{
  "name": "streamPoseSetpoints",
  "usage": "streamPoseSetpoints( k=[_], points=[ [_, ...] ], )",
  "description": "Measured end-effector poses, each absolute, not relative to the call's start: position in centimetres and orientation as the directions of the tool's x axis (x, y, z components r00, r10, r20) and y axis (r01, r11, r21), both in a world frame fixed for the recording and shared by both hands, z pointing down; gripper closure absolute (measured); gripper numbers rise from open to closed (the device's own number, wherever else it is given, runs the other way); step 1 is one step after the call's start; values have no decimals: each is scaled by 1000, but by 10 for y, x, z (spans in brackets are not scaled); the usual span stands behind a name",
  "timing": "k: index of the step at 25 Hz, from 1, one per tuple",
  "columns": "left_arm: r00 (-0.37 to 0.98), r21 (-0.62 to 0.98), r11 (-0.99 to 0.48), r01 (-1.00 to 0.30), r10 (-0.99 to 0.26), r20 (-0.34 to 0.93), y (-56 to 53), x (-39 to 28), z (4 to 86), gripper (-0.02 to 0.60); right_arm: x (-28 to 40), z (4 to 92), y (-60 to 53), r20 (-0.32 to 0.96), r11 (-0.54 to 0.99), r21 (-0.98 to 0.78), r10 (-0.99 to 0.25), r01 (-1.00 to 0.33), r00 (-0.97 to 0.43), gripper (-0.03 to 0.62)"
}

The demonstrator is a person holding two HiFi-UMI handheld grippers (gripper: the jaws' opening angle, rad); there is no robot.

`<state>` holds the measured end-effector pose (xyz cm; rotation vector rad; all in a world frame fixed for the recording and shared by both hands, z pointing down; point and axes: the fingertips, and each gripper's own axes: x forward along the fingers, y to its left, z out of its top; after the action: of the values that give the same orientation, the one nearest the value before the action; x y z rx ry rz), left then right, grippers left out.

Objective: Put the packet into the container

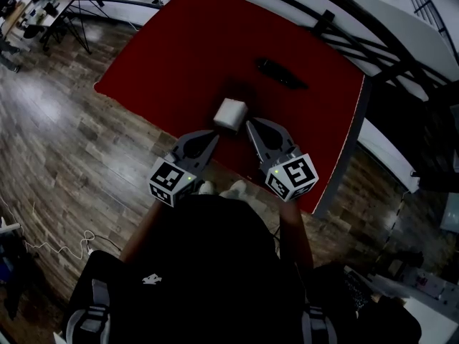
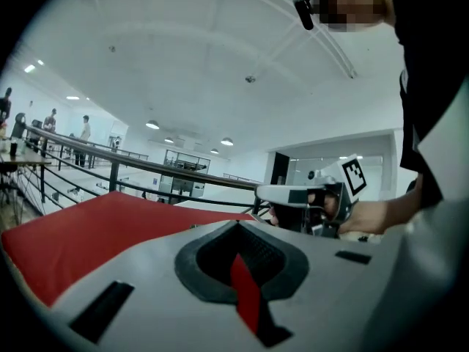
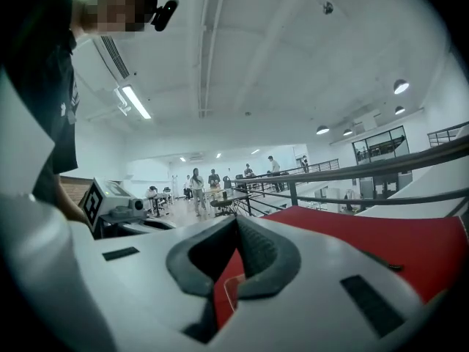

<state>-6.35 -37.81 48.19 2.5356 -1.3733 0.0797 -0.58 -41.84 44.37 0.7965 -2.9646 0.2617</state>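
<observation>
A dark packet lies flat on the red table, towards its far right. A small white container stands near the table's front edge. My left gripper and right gripper hover just in front of the container, one on each side, both pointing roughly level. In the left gripper view the left gripper has its jaws together with only red table showing through the notch. The right gripper likewise has its jaws closed and nothing visibly held. Neither touches the packet.
A black railing runs along the table's far and right sides. Wood floor lies to the left, with desks and chairs at the far left. Several people stand in the distance beyond the rail.
</observation>
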Motion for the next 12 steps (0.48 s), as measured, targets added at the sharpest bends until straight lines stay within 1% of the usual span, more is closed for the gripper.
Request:
streamPoseSetpoints(
  k=[2, 7, 12],
  points=[
    [555, 220, -520, -825, -817, 153, -381, -62, 478, 577, -2, 448, -417, 108, 845, -143, -504, -515, -857, 572],
    [562, 171, -538, -825, -813, 154, -383, -54, 475, 577, 3, 459, -411, 133, 831, -147, -521, -536, -843, 573],
    [566, 178, -541, -822, -812, 142, -384, -54, 472, 577, 1, 465, -405, 142, 830, -154, -518, -536, -843, 572]
  ],
)
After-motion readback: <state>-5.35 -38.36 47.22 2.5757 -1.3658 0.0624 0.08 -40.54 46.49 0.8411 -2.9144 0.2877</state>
